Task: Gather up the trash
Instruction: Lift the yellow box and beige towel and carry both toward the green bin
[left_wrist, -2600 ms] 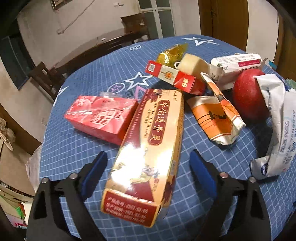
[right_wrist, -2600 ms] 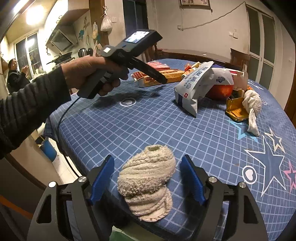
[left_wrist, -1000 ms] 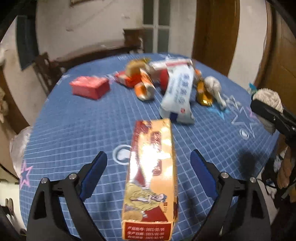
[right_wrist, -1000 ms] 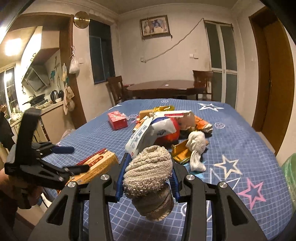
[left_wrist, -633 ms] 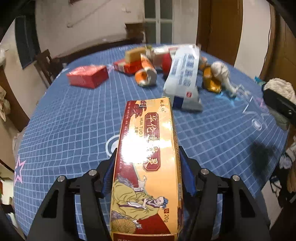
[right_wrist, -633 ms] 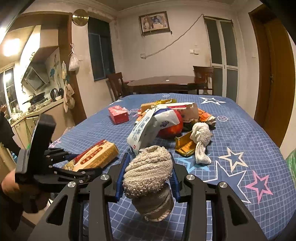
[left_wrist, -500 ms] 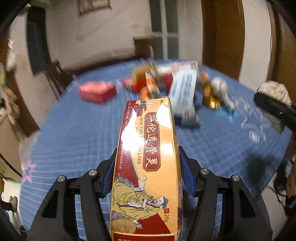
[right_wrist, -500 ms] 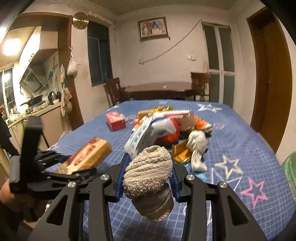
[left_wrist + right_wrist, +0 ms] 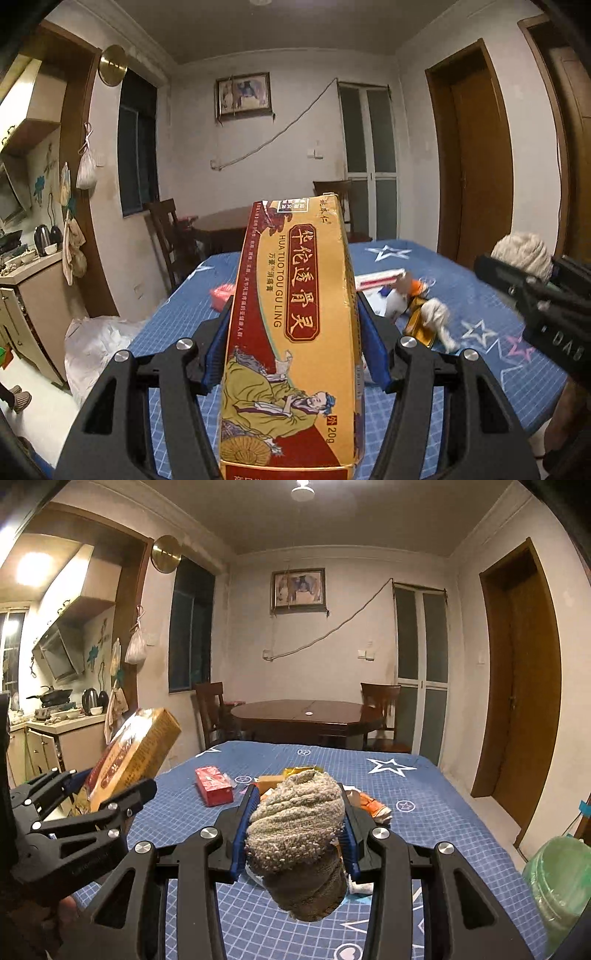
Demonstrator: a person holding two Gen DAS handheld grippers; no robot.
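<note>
My left gripper (image 9: 295,339) is shut on a long yellow and red carton (image 9: 291,332), held lifted above the blue star-patterned table (image 9: 491,295). The same carton (image 9: 136,753) shows at the left of the right wrist view, clamped in the left gripper (image 9: 110,794). My right gripper (image 9: 295,834) is shut on a rolled beige cloth (image 9: 295,830), also lifted off the table (image 9: 417,812). In the left wrist view that cloth (image 9: 522,254) appears at the right edge. Remaining litter (image 9: 410,302) lies in a pile mid-table.
A red box (image 9: 214,786) lies on the table's left part. A green bag-lined bin (image 9: 561,882) stands at the right, beside the table. A white plastic bag (image 9: 96,347) lies on the floor at the left. A dark round table (image 9: 306,716) with chairs stands behind.
The left gripper closed on the carton and lifted it off the table, tilting upward. The right gripper also rose with the cloth still clamped.
</note>
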